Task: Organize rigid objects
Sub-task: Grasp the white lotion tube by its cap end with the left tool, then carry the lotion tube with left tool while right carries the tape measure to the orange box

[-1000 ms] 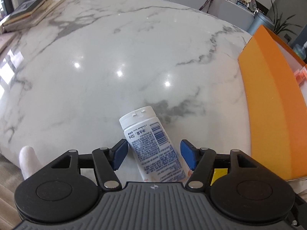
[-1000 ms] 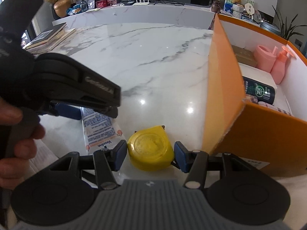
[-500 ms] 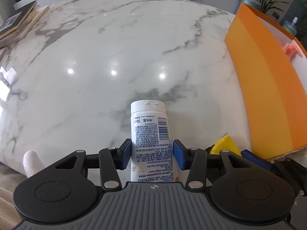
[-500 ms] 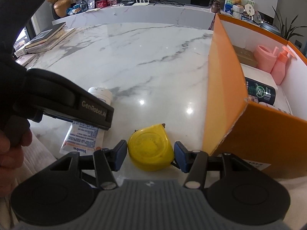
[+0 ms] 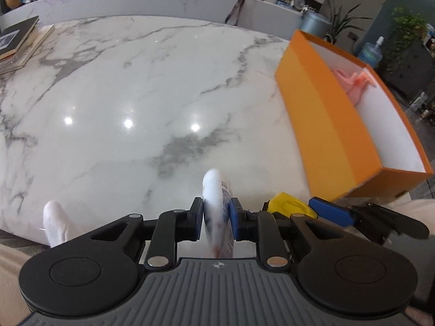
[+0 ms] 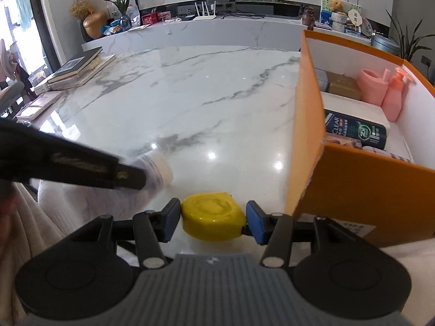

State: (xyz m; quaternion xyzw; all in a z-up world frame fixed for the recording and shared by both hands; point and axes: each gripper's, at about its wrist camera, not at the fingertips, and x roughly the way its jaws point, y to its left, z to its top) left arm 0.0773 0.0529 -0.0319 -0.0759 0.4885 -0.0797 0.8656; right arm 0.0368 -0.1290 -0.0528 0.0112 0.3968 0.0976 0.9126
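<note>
In the left wrist view the left gripper (image 5: 216, 218) sits at the bottom centre of the frame, its jaws having just closed until both blue pads pinch a white tube (image 5: 217, 206) turned edge-on (the print on it is motion-blurred). The tube's capped end points up the frame over the marble counter (image 5: 130, 87). Just right of it lies a yellow tape measure (image 5: 289, 206), and the orange box (image 5: 320, 114) runs along the right side of the frame with a pink bottle (image 5: 359, 81) showing inside.

In the right wrist view the right gripper (image 6: 213, 218) is at lower centre, its pads set close against either side of the tape measure (image 6: 212, 216), which lies flat on the counter; whether the pads actually press on it cannot be told. The left gripper's black arm crosses from the left edge, the blurred tube (image 6: 159, 169) at its tip. The box (image 6: 367, 193) fills the right side, holding a dark bottle (image 6: 356, 131), a pink cup (image 6: 371, 87), the pink bottle (image 6: 395, 96) and a brown carton (image 6: 344, 85). A stack of books (image 6: 77, 68) lies at the upper left.
</note>
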